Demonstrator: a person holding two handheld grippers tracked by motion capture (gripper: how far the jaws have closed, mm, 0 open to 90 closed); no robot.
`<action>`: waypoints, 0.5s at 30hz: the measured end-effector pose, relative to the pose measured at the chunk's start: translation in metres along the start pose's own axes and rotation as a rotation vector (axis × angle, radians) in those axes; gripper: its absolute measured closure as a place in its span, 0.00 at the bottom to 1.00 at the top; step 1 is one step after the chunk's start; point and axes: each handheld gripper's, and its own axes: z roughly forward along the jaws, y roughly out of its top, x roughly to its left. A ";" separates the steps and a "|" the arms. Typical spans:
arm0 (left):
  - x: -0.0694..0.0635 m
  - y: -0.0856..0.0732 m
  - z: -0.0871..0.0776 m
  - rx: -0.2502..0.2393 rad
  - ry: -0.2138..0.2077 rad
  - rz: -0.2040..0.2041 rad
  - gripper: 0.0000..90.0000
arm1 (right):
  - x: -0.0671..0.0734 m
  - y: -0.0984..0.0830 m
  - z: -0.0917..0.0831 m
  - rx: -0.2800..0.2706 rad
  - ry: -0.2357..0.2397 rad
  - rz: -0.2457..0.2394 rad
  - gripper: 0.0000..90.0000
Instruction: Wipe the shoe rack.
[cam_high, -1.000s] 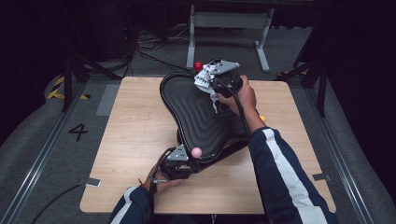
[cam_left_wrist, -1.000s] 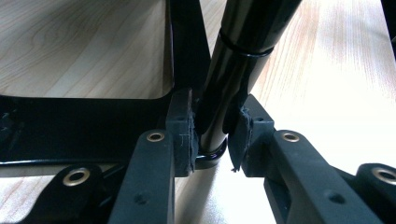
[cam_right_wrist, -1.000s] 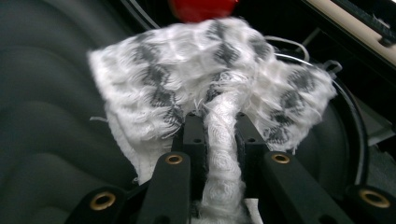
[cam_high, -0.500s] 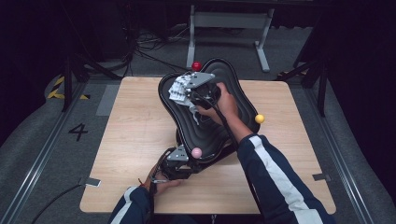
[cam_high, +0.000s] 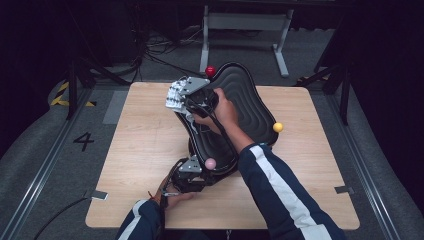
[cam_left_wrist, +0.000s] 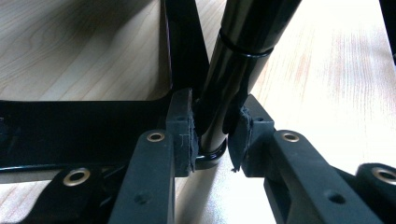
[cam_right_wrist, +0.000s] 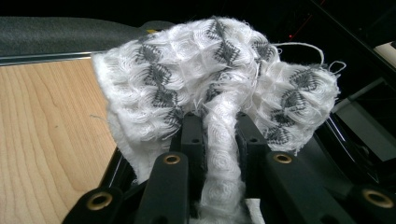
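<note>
While wiping goes on, worth noting first how the black ridged seat shell (cam_high: 235, 107) lies: long axis running from the near middle of the bench (cam_high: 145, 150) up and away toward the far edge, broad end far, narrow end close to the person, tipped up off the wood rather than flat. Right gripper (cam_high: 176, 97) at the shell's far left rim, clearly the nearer hand for that edge, with more ribbed surface lying to its right and toward the person. Jaws pressed nearly together, pinching a bunched white waffle-weave cloth (cam_right_wrist: 215, 79) with grey diamond marks; a twisted strand of it squeezed between the pads (cam_right_wrist: 194, 135), the rest ballooning out ahead over the glossy black rim. Left gripper (cam_high: 192, 172) low at the near end, jaws narrowed onto a shiny black post (cam_left_wrist: 233, 70) of the frame, pads (cam_left_wrist: 183, 135) hard against it on both sides, steadying the whole piece. Pink ball (cam_high: 210, 163) just beside that grip, red ball (cam_high: 210, 71) at the far tip, yellow ball (cam_high: 278, 127) at the right edge
</note>
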 end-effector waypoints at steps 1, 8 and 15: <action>0.000 0.000 0.000 -0.001 -0.001 0.000 0.79 | -0.002 -0.001 0.000 -0.004 0.001 0.004 0.86; 0.000 0.000 0.000 0.001 0.001 0.000 0.79 | -0.021 -0.015 -0.005 0.015 -0.040 0.034 0.86; 0.000 0.000 0.000 -0.002 -0.002 -0.008 0.79 | -0.060 -0.044 -0.017 0.046 -0.096 0.115 0.86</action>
